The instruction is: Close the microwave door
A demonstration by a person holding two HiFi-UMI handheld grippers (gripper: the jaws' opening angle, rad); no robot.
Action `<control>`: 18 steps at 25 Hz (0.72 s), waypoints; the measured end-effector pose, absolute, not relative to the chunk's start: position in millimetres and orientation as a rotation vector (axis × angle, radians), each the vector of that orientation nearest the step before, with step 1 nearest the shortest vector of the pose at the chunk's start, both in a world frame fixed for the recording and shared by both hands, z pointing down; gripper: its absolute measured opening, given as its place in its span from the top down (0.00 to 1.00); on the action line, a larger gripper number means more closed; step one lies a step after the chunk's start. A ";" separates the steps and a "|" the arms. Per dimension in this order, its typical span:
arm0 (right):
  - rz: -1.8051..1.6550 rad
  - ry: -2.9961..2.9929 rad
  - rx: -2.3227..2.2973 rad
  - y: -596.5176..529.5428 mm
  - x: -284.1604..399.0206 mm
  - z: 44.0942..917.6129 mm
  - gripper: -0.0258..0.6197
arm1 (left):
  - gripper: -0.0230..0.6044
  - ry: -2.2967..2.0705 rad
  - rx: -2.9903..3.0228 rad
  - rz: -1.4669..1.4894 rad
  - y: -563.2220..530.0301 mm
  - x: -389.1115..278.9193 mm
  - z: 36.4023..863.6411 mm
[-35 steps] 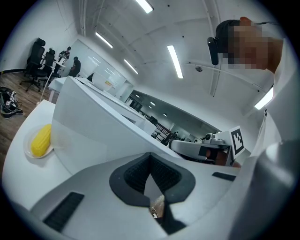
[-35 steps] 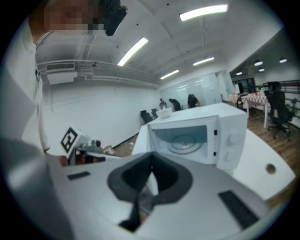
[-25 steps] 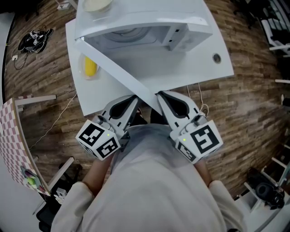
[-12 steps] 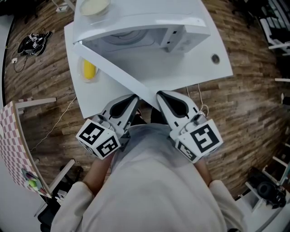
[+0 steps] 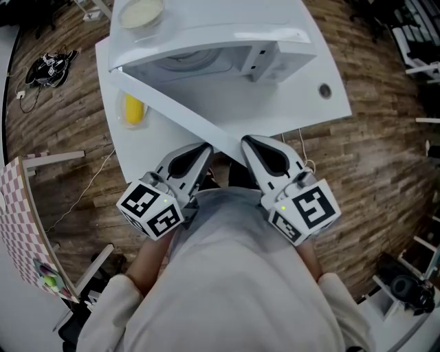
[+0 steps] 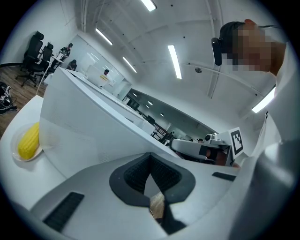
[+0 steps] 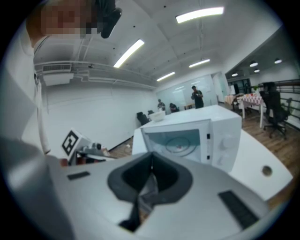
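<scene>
I have the microwave (image 5: 275, 55) at 12 o'clock on the desk (image 5: 306, 106), with its cavity facing me. Its door (image 5: 172, 110) stands wide open. It is hinged at the microwave's 9 o'clock side and slants out across the desk toward 6 o'clock, past the desk's near edge.

The door's free edge ends between my two tools. The left hand-held gripper (image 5: 204, 148) is at its 9 o'clock and the right hand-held gripper (image 5: 246, 142) at its 3 o'clock, both just beside it. I cannot tell whether either one touches it.

Both sit close against my torso and point toward 12 o'clock. Each has its jaws pressed together with nothing between them.

A yellow corn cob (image 5: 134, 108) lies on the desk at 9 o'clock of the door. A bowl (image 5: 141, 10) sits on the microwave's top, toward 11 o'clock.
</scene>
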State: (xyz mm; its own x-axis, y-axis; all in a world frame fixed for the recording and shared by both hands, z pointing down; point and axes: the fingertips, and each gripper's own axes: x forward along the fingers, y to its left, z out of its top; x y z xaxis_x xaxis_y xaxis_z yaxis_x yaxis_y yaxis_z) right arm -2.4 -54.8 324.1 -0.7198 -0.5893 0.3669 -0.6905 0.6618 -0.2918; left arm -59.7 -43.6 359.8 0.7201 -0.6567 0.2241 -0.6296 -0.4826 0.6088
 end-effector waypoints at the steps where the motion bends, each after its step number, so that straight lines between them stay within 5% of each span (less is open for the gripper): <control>1: 0.613 -2.637 1.038 -55.9 -1.2 324.5 0.93 | 0.94 -0.968 2.235 -0.051 -44.6 -59.1 359.9; 18: 0.624 -2.630 1.091 -71.6 13.1 321.1 0.93 | 0.94 -0.940 2.226 -0.066 -61.3 -50.5 358.5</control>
State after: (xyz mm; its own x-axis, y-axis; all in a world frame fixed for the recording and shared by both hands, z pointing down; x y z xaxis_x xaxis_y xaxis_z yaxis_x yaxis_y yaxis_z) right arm 13.1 -71.6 321.1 -0.6979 -0.6187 0.3608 -0.7148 0.6329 -0.2973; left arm -50.5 -61.3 358.5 0.7343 -0.6443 0.2135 -0.6080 -0.4845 0.6290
